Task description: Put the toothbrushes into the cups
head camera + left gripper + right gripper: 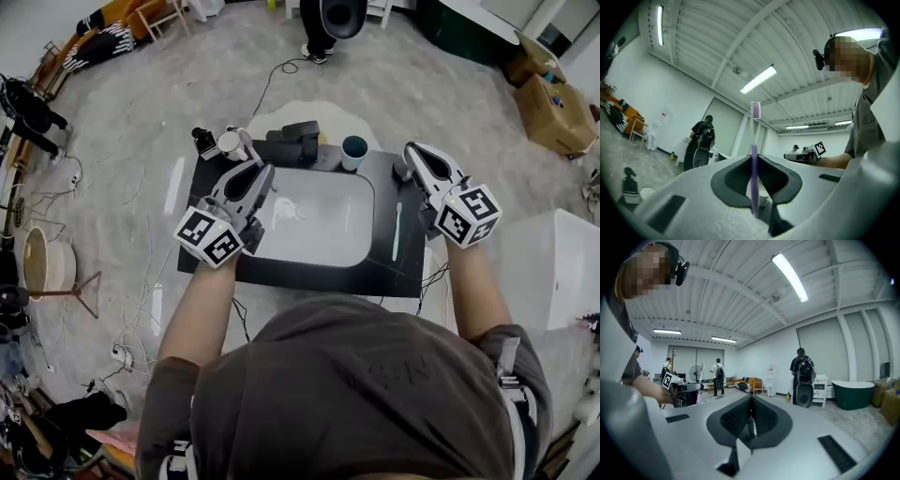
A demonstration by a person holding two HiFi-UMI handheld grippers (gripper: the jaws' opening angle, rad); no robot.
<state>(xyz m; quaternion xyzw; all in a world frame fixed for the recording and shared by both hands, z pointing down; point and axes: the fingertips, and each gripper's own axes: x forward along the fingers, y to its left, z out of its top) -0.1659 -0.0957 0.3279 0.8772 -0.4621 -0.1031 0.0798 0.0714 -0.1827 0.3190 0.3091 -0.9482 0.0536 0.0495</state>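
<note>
The purple toothbrush (753, 154) stands upright in the left gripper (754, 161), whose jaws are closed to a narrow slit on its handle. Its bristle head is on top and its lower end pokes out below the pads. From the head view that brush (248, 148) is only a thin pale stick at the gripper's tip, just beside the white cup (229, 144) at the back left of the black counter (309, 274). The colour and the grip are plain only in the left gripper view.

The left forearm reaches forward over the counter's left edge, with the gripper about level and angled toward the back. The right arm reaches out over the right end, and the right gripper (415, 155) points toward the back, near the dark cup (354, 150). In its own view the right gripper (750, 408) has its jaws pressed together with nothing between them.

Only the head view shows a second toothbrush (397, 232), pale and slim, lying flat on the counter to the right of the white basin (356, 246). It lies lengthwise, front to back, below the right gripper and apart from both cups.
</note>
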